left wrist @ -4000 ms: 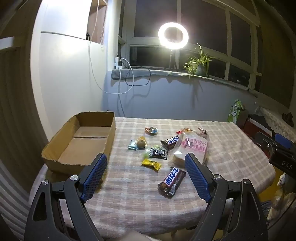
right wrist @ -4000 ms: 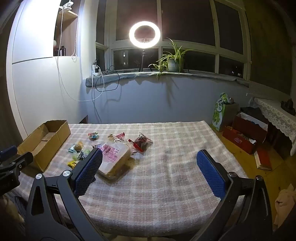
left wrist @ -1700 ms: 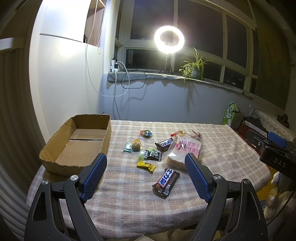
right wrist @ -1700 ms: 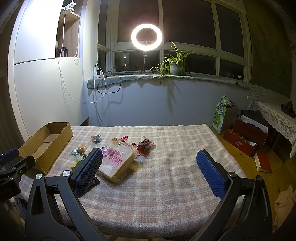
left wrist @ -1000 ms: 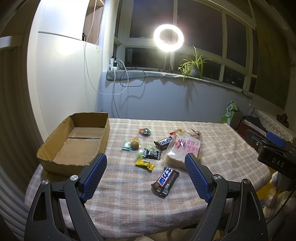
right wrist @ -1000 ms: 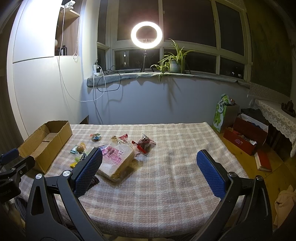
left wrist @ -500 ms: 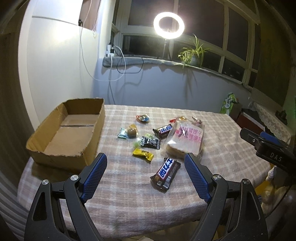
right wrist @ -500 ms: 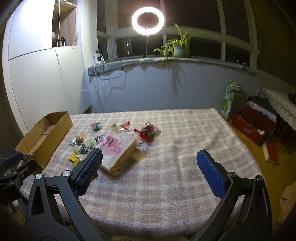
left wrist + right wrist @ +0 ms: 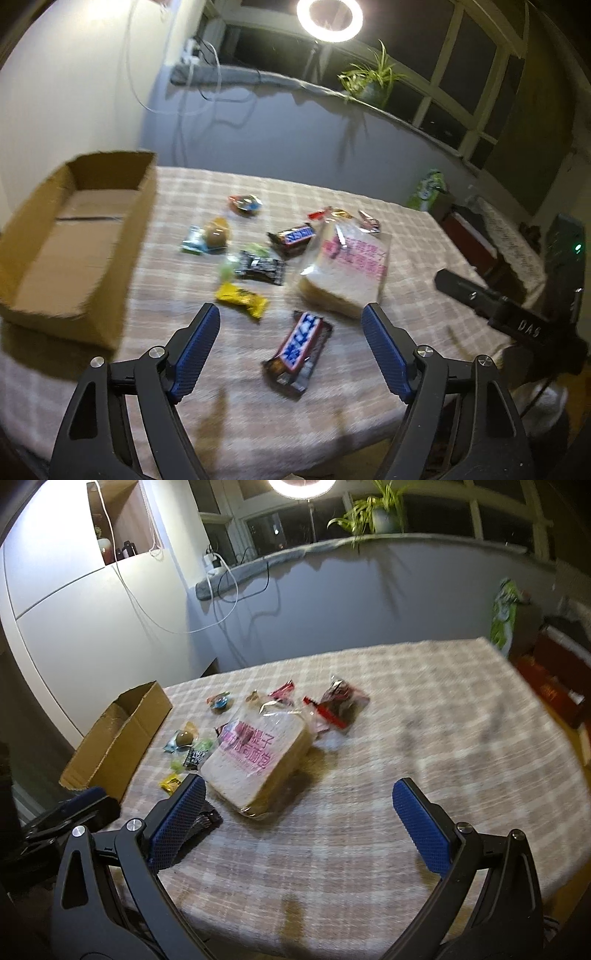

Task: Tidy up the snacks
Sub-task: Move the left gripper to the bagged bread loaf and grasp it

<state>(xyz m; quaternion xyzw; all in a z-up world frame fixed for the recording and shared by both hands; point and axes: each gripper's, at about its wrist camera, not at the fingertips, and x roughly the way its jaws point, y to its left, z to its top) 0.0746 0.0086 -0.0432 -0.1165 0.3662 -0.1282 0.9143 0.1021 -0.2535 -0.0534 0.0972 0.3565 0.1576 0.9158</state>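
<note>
Snacks lie scattered on the checked tablecloth (image 9: 413, 288). A Snickers bar (image 9: 298, 352) lies nearest, between the tips of my open left gripper (image 9: 291, 350), which hovers above it. Beyond are a yellow candy (image 9: 242, 298), a black packet (image 9: 260, 267), a second Snickers (image 9: 291, 238), a bagged bread loaf (image 9: 347, 271) and small sweets. An empty cardboard box (image 9: 70, 236) stands at the left. My right gripper (image 9: 299, 825) is open and empty, just right of the bread loaf (image 9: 258, 758). The box also shows in the right wrist view (image 9: 118, 738).
A red-and-clear snack bag (image 9: 338, 707) lies behind the bread. The table's near edge (image 9: 258, 454) is close below my grippers. A wall with a windowsill, ring light (image 9: 330, 18) and plant stands behind the table. Bags and boxes (image 9: 546, 686) sit on the floor at the right.
Both grippers have moved forward and tilted down toward the table; the snacks now look larger and closer. Both stay open. Nothing on the table has moved.
</note>
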